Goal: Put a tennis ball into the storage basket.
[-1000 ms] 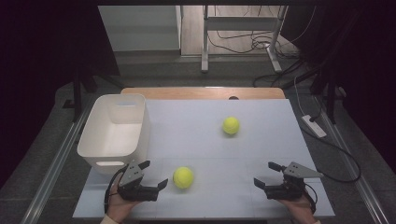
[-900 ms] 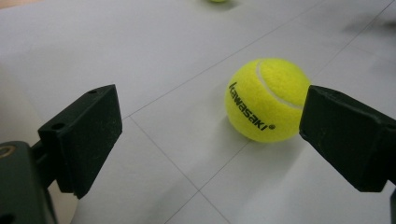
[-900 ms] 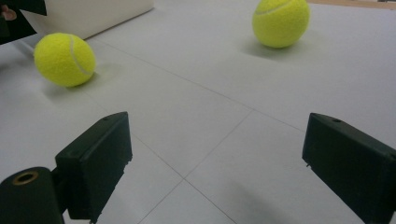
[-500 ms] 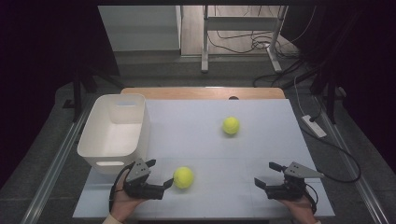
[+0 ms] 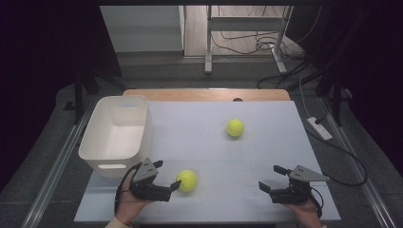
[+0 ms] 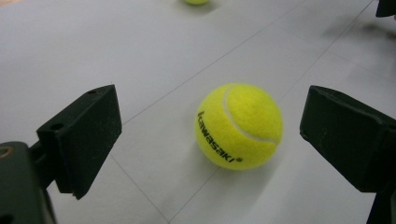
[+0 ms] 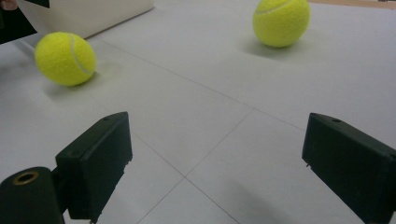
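A: Where's our near ball [image 5: 187,180]?
B: On the table [image 5: 266,142], close to the front edge, left of middle, just off the bin's [image 5: 116,135] front corner. The far ball [image 5: 235,128] sits mid-table, well apart.

A: And the left gripper [image 5: 164,176]?
B: Right beside the ball, front-left of it. Jaws spread wide, nothing held. In the left gripper view the ball [image 6: 239,126] lies straight ahead, between the lines of the two jaws but beyond their tips, not touching either. A ball has no long axis, so we judge any approach angle works; the move only needs a push forward, toward the right edge.

A: Which hand is nearer?
B: Left, easily. The right gripper [image 5: 274,178] rests near the front-right corner, also wide open and empty. Its own view has the near ball [image 7: 65,58] far off to the side.

A: What differs from the earlier frames?
B: We see the left gripper edged closer to the ball over the last second and turned its jaws more squarely onto it. Balls, bin and right gripper are where they were.
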`<state>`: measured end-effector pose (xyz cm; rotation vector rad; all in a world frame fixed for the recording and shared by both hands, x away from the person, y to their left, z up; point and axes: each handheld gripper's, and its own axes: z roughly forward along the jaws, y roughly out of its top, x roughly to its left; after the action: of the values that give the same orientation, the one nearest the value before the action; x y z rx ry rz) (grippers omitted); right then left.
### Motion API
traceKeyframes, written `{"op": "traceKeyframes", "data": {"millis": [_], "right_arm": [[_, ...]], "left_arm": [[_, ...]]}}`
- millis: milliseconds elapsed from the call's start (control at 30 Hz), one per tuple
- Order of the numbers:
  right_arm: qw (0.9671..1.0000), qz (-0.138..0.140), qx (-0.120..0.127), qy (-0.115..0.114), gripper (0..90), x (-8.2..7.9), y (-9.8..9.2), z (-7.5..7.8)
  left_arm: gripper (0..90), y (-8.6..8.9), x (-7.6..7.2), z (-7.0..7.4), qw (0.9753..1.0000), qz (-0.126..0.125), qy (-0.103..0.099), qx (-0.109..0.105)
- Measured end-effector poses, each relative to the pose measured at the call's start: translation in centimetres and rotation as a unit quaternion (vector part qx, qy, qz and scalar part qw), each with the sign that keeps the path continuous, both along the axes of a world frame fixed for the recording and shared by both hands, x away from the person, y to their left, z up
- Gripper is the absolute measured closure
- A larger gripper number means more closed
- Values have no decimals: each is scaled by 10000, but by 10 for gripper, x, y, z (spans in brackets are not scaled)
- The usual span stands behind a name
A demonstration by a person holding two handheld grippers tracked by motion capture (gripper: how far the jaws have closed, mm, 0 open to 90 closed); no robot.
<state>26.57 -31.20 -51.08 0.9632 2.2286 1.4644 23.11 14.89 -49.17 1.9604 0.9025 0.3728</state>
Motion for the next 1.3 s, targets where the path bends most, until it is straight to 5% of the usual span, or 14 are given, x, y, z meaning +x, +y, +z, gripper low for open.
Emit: {"op": "traceKeyframes", "data": {"millis": [833, 1300], "right_arm": [[10000, -7, -12, 2, 85, 1, -1, -1], [10000, 29, -31, 16, 86, 4, 2, -1]], "left_arm": [[61, -13, 17, 6, 9995, -203, 230, 62], [48, -29, 24, 10, 9961, -505, 568, 457]]}}
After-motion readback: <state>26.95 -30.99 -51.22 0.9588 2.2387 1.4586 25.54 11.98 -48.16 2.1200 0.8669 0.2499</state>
